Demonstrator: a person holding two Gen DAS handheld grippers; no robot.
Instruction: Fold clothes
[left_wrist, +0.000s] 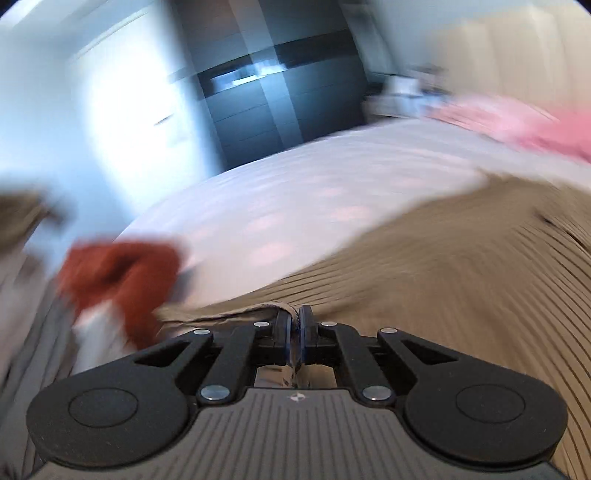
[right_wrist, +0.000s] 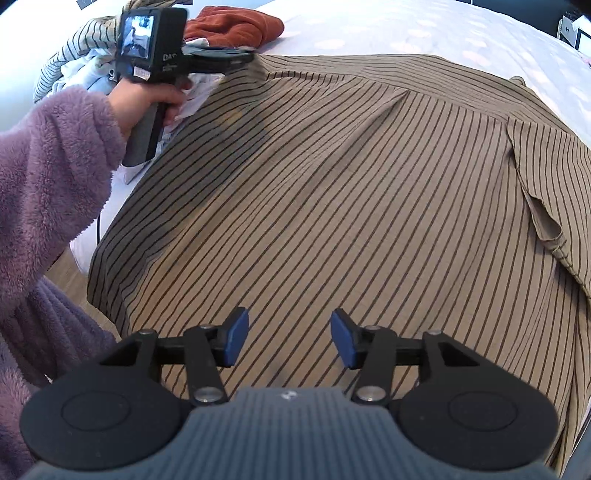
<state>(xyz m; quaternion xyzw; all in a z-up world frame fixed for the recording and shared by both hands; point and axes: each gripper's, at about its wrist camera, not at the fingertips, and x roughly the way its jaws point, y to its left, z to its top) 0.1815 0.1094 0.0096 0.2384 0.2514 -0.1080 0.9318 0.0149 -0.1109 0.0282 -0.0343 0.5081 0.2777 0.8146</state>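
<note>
The big brown striped shirt (right_wrist: 332, 177) lies spread on the bed (right_wrist: 424, 29), right under and ahead of my right gripper (right_wrist: 289, 341). That gripper hangs half open over the cloth and holds nothing. My left gripper (left_wrist: 295, 325) is pinched tight on the shirt's edge, off to the far left of the right one. If I pull too fast, that thin edge could slip out. The shirt could also drag crooked, because only one side is held. The pile of clothes (right_wrist: 92, 48) and the red towel (right_wrist: 236, 24) sit just past my left gripper, so I might snag them.
</note>
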